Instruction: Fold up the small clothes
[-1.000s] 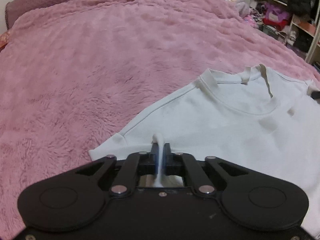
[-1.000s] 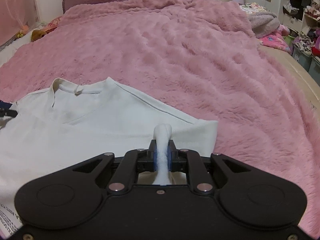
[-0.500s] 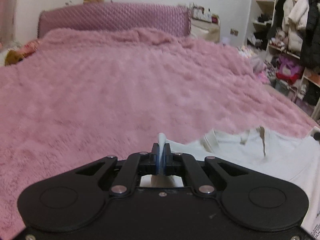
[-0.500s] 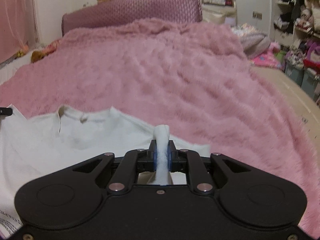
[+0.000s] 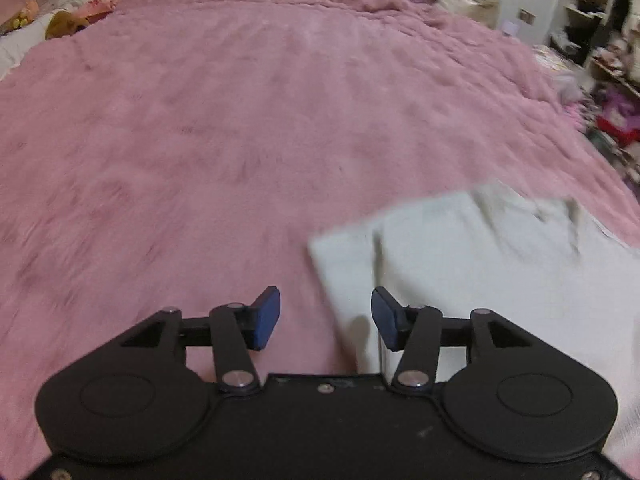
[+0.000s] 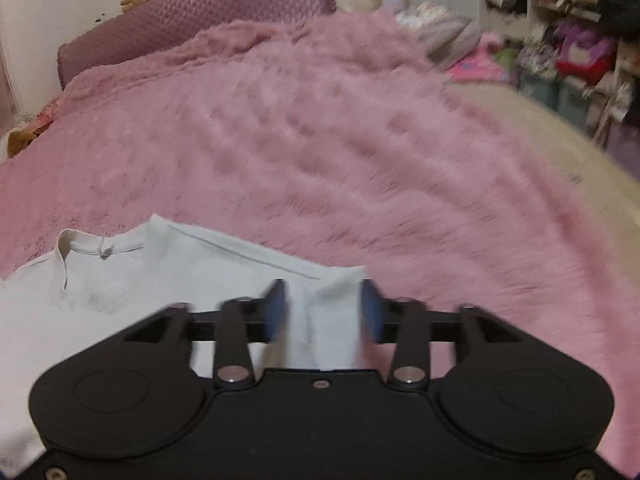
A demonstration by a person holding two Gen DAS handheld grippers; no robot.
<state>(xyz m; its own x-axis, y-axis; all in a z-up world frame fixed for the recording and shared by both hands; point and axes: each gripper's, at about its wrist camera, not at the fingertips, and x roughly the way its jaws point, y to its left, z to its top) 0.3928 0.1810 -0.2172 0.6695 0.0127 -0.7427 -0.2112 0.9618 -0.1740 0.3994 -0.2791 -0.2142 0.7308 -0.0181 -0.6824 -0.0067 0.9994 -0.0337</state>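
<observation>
Over on the left, the left gripper (image 5: 325, 318) has its jaws opening, blue pads (image 5: 266, 316) spread wide, and nothing is pinched between them; only the fluffy pink blanket (image 5: 240, 128) and the near edge of the white T-shirt (image 5: 460, 256) show through the gap. The shirt lies flat on the bed, its sleeve corner just ahead and right of those jaws, the neckline further off to the right, all of it blurred in this view. A stuffed toy (image 5: 60, 24) sits by the pillows at the far left of the bed, and cluttered shelves (image 5: 600, 40) line the right wall. Across to the right gripper (image 6: 323, 312), and its jaws are opening too: the pads stand apart and blurred, with a raised fold of the T-shirt's (image 6: 180, 276) right sleeve between them but no longer pressed. From here the collar (image 6: 80, 244) is sharp on the left, the shirt spread across the pink blanket (image 6: 360, 152), the quilted mauve headboard (image 6: 192, 20) behind, and a bare strip of mattress (image 6: 540, 140) off to the right.
</observation>
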